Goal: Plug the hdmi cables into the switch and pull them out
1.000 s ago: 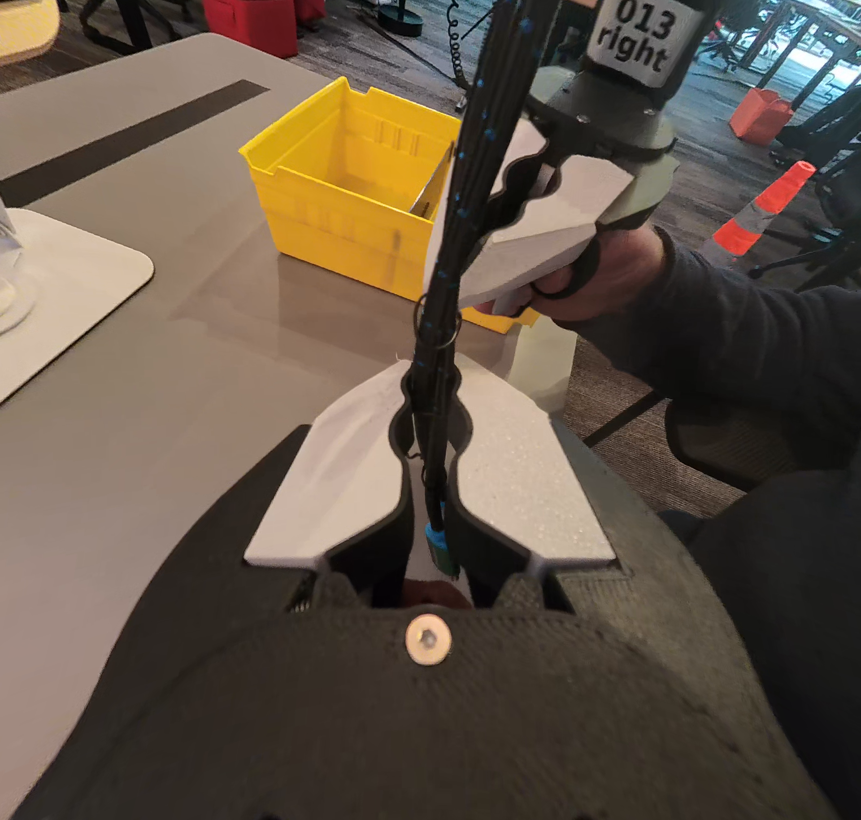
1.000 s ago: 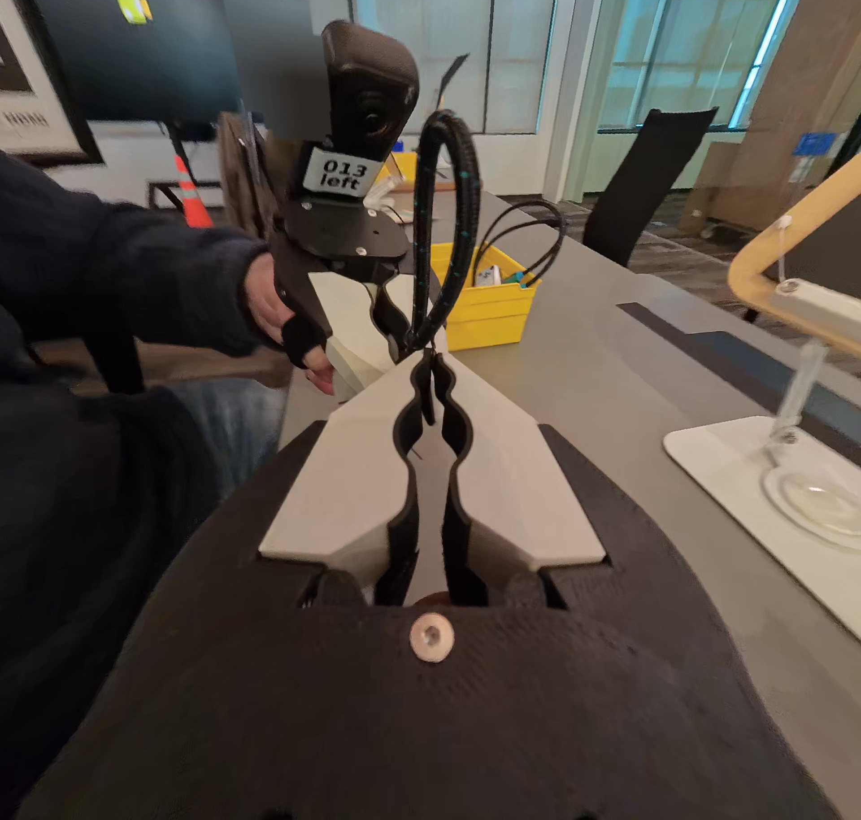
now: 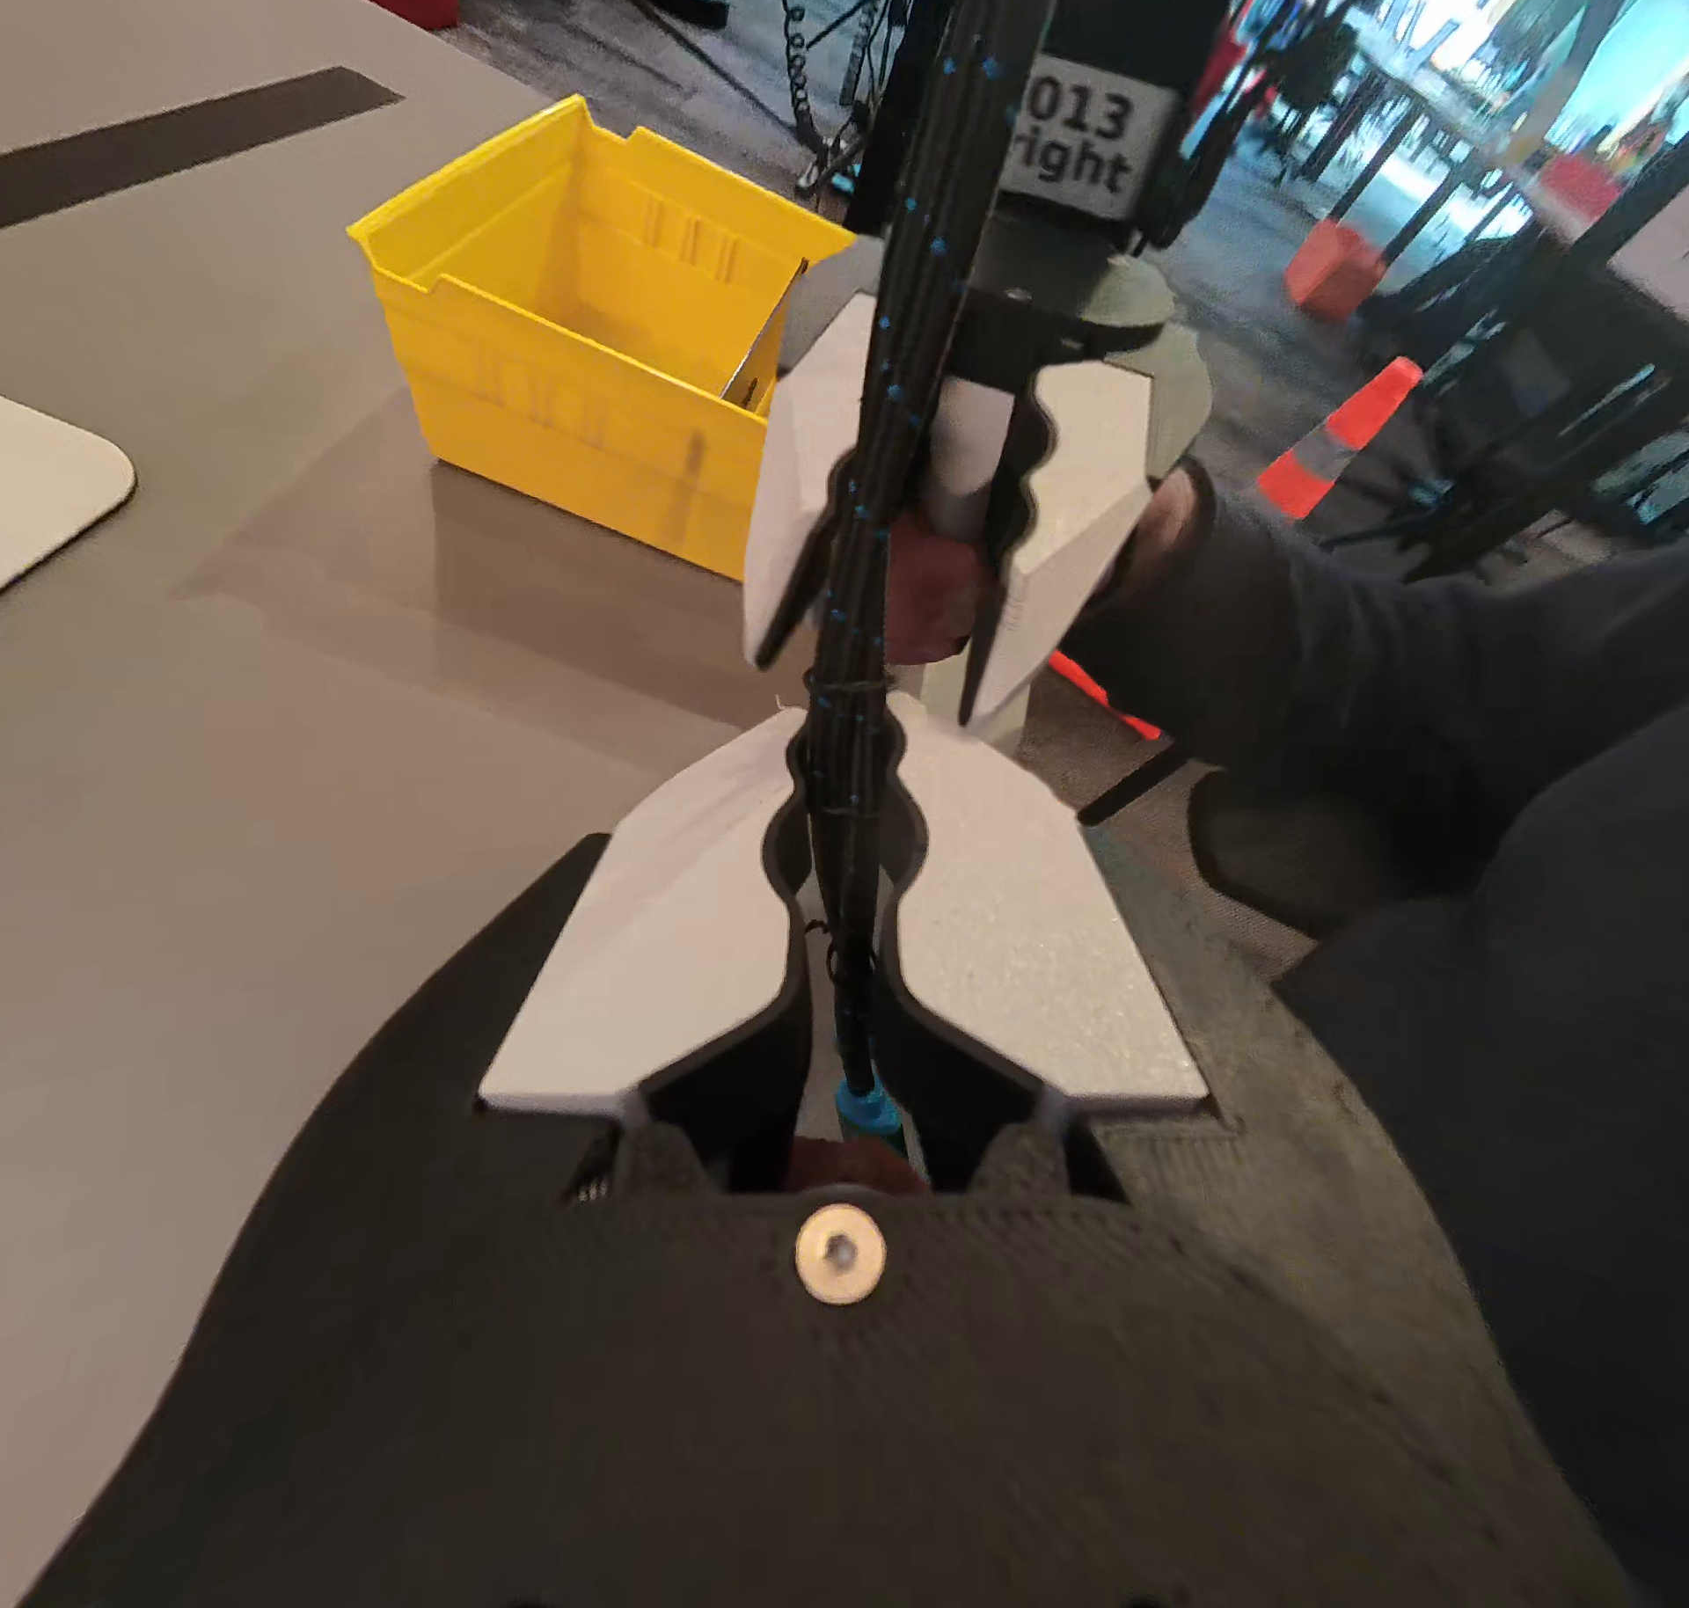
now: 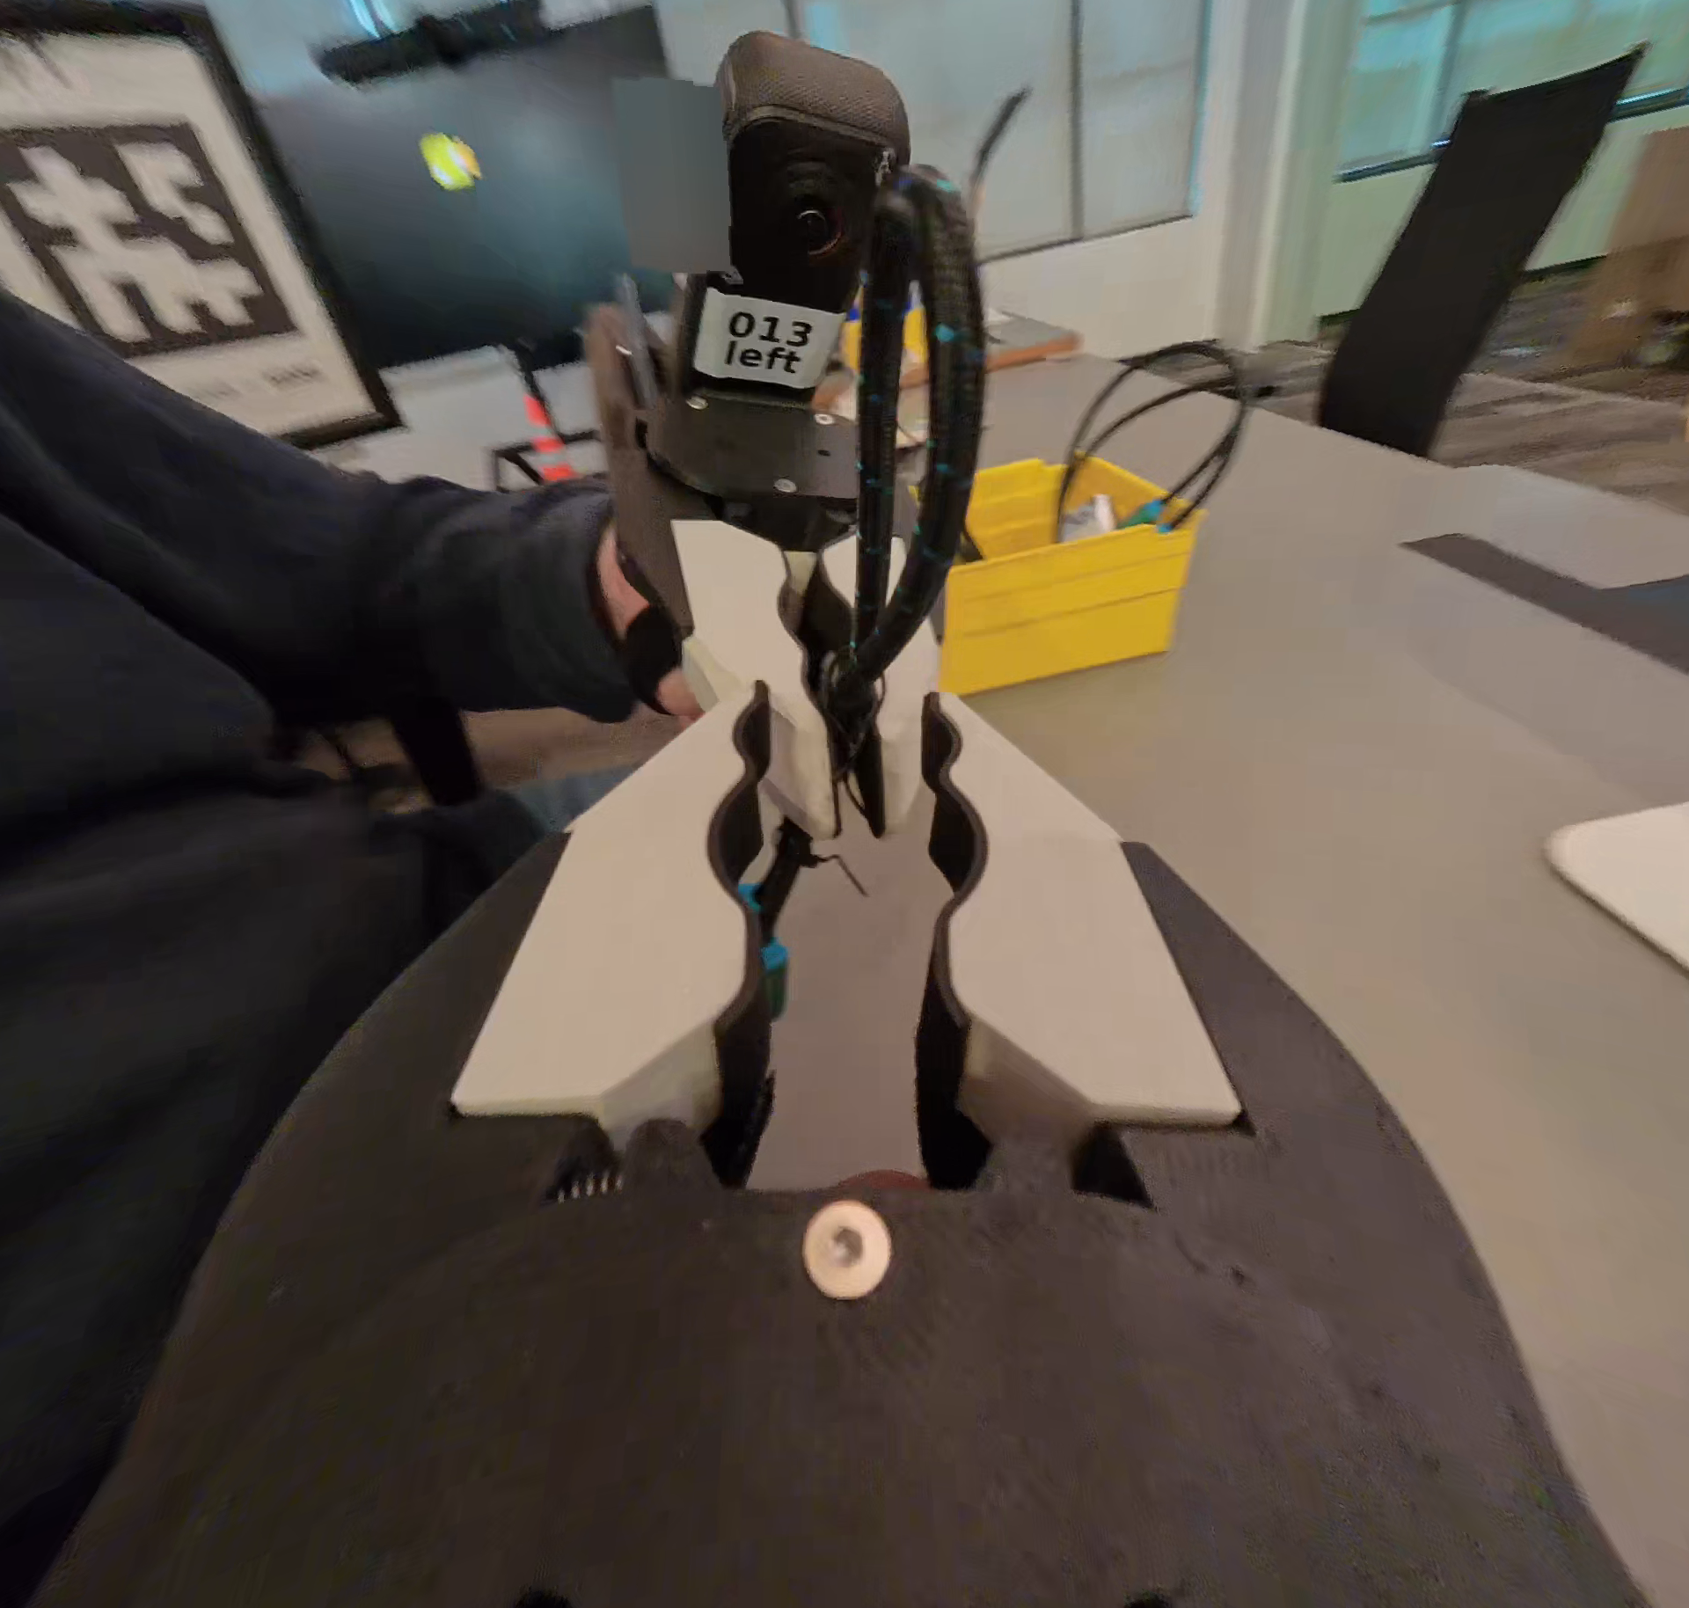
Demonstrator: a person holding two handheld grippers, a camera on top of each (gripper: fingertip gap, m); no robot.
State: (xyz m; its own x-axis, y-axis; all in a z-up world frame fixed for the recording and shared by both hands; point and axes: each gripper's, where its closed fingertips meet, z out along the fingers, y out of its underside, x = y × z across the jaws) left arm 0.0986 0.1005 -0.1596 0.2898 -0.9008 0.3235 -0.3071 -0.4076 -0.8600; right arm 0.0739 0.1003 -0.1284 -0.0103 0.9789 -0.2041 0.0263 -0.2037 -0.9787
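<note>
While pinched hard between the left gripper [image 3: 845,742] fingers, hdmi cable bundle [image 3: 877,504] rising toward 12 o'clock, tied, blue plug [image 3: 864,1112] at 6. Looks light, braided, springy; best taken just behind the plug, not the loop. Right gripper [image 4: 841,714] fingers spread wide, gripping nothing. Grey surface [image 3: 274,742] beyond, yellow bin [image 3: 567,394] at 11 o'clock. No switch visible; office floor, orange cone [image 3: 1339,440] farther out.

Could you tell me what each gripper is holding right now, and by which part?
The left gripper clamps the coiled black cable at its tied section, just above the blue plug. The right gripper is open and holds nothing.
</note>
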